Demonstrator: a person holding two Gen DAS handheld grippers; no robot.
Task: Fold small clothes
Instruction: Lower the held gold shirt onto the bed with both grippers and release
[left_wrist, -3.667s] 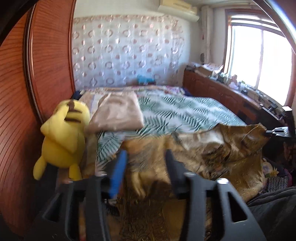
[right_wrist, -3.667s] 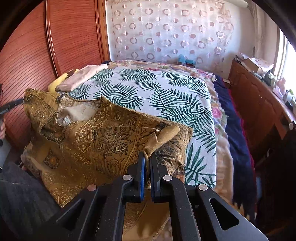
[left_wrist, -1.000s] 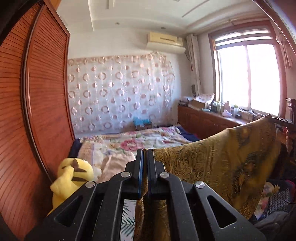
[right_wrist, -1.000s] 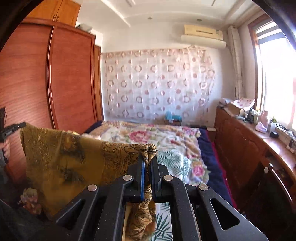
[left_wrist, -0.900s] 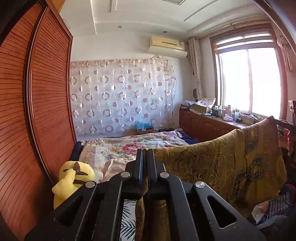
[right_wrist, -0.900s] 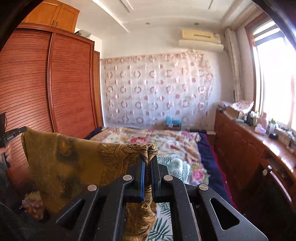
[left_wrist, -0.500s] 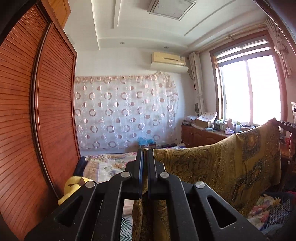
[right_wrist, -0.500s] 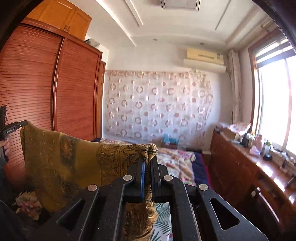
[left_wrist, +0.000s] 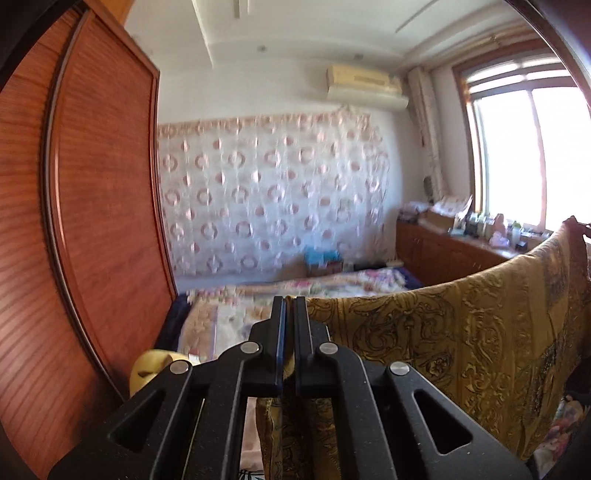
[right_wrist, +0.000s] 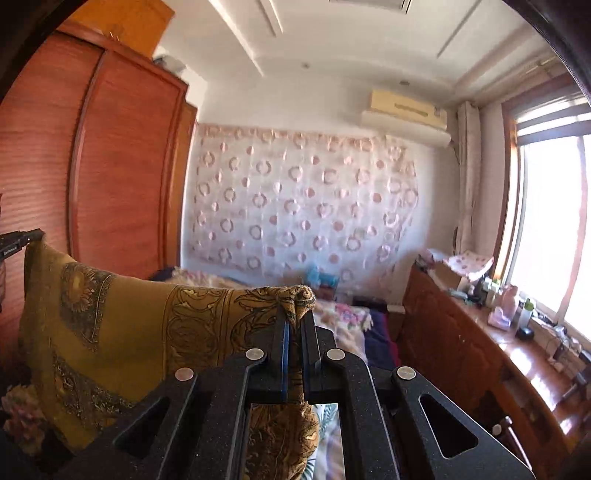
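A gold patterned garment (left_wrist: 461, 339) hangs in the air, stretched between both grippers above the bed. My left gripper (left_wrist: 290, 306) is shut on one top corner of it; the cloth runs off to the right, up to the other gripper's tip at the frame's right edge. In the right wrist view the same garment (right_wrist: 122, 332) spreads to the left, and my right gripper (right_wrist: 295, 317) is shut on a bunched corner that pokes up between its fingers. The left gripper's tip (right_wrist: 22, 238) shows at the far left, holding the other corner.
A bed with a floral cover (left_wrist: 236, 310) lies ahead and below. A tall wooden wardrobe (left_wrist: 92, 221) stands on the left, a wooden sideboard (right_wrist: 461, 343) with bottles under the window on the right. A yellow plush toy (left_wrist: 151, 365) sits by the wardrobe.
Both grippers have swung forward with the garment still spread between them; the room has shifted in both views and the background is blurred. Both grips are unchanged.
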